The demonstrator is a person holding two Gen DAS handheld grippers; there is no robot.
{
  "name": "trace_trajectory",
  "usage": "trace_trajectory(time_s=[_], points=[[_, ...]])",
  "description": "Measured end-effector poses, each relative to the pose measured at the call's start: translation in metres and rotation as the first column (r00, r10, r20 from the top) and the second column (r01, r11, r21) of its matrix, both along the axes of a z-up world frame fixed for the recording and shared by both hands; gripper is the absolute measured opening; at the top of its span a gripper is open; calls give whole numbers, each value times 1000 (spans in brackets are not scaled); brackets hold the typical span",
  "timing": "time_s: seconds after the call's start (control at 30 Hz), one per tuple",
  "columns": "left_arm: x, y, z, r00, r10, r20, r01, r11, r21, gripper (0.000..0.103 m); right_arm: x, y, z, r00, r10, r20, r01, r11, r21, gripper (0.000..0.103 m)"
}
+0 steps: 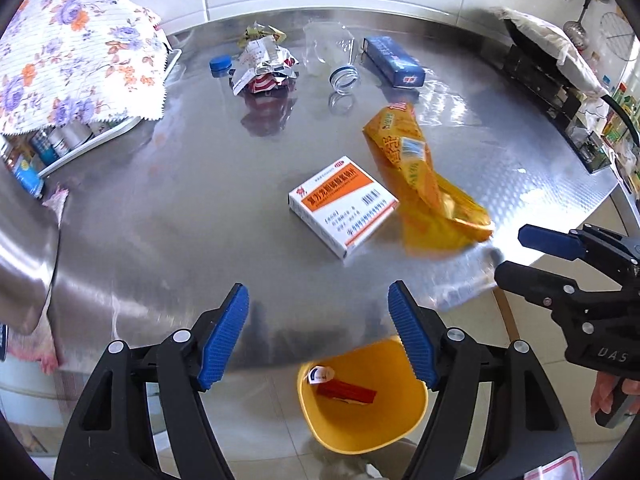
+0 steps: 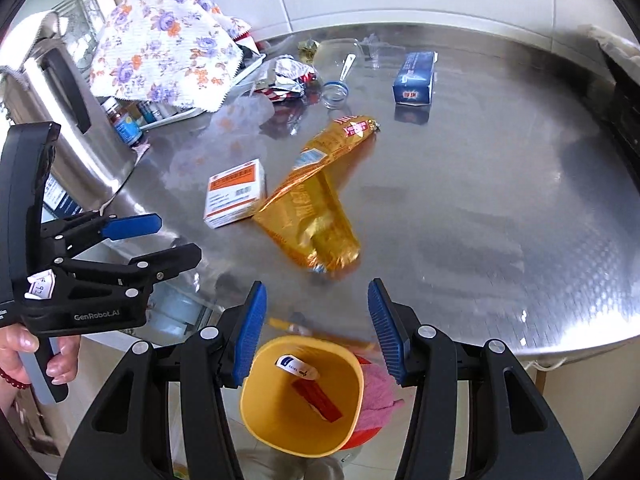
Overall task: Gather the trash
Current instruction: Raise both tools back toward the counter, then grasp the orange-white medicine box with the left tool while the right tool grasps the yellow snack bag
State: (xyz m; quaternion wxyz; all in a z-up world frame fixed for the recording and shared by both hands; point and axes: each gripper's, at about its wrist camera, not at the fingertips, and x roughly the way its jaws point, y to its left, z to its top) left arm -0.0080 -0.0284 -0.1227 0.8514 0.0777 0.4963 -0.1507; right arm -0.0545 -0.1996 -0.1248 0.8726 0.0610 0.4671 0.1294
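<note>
Left gripper [image 1: 318,334] bottom centre of its own view, jaws spread wide, nothing between them, touching nothing. Right gripper [image 2: 317,326] likewise spread wide and empty, bottom centre of its view. Each also shows in the other's view at the frame edge, fingers parted.

Below and between the blue pads [image 2: 252,332], lower centre of both views, a yellow bin [image 2: 256,424] stands on the floor below the table edge; inside lie a red packet [image 2: 318,400] and a small white tube [image 2: 298,368]. Pink cloth [image 2: 378,396] just beside the bin, right side.

Steel table [image 1: 160,240] fills mid-frame. Nearest trash: orange-yellow snack bag [image 2: 316,208], lying flat just above the right gripper's tips, open end toward it. White-and-orange medicine box [image 1: 342,204] touching the bag's left side, centre of the left view, well apart from the left gripper.

Farther, upper part of frame: crumpled foil wrapper [image 1: 262,68], blue cap [image 1: 220,65] left of it, clear plastic bottle [image 1: 334,56] on its side, dark blue box [image 1: 394,60] to the right. Floral cloth [image 1: 76,44] draped over a rack at upper left.
</note>
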Motion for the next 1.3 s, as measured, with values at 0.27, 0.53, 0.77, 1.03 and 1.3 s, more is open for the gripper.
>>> trace_trajectory(time_s=[0.27,0.53,0.77,1.03,1.3], points=[[30,-10,-7,999,-51,-12,52,998,29,71,28,10,-8,999,38,9,-38,998,-57,53],[61,-16,-6,996,-92,-2,92,995,40,72,57,9,-8,1000,18,17,-17,998,-64,53],[79,-14,-6,996,-87,10,87,996,27,59,73,2,-8,1000,-9,19,10,997,-72,28],[76,-9,-5,997,-78,16,78,997,13,53,74,-2,-5,1000,-9,15,10,998,-69,8],[65,-5,7,997,-60,38,60,998,-1,53,63,-13,7,999,-25,38,26,999,-20,6]])
